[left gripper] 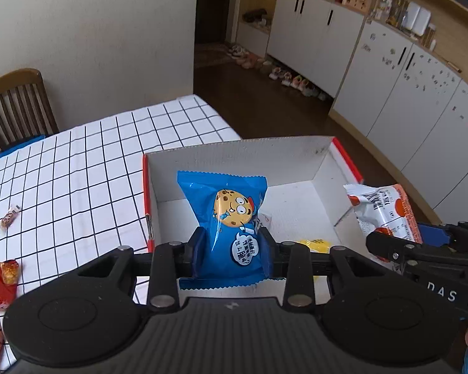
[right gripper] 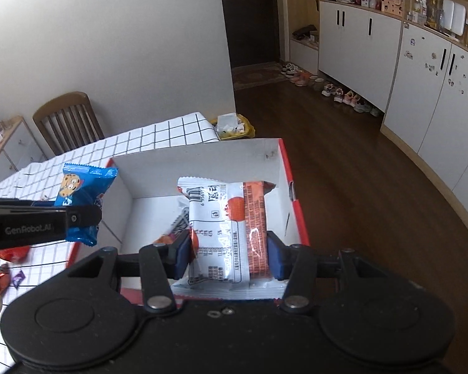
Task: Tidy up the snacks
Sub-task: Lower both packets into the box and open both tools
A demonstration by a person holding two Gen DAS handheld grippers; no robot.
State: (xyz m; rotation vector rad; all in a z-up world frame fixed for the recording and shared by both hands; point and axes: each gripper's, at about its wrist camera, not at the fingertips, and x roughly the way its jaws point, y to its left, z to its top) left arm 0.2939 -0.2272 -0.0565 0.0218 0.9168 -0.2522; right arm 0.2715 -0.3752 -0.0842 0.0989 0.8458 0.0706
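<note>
Left wrist view: the left gripper (left gripper: 231, 246) squeezes a blue cookie pack (left gripper: 231, 224) between its fingers — the right gripper (right gripper: 229, 249) squeezes a white-and-orange snack pack (right gripper: 231, 233), both above the box (left gripper: 234, 152).

- Cookie packet (left gripper: 227, 227): bright blue, with a tan, dark-spotted cartoon cookie face.
- Second packet (right gripper: 231, 233): white with black print, plus an orange strip and orange discs.
- Box (left gripper: 234, 155): white inside, red along its rims.
- Tabletop (left gripper: 78, 168): white cloth crossed by a black grid.
- Left gripper (left gripper: 231, 249) and right gripper (right gripper: 229, 249): black bodies with dark blue pads.
- Chair (left gripper: 15, 103): brown wood.
- Cabinets (left gripper: 390, 71): white.
</note>
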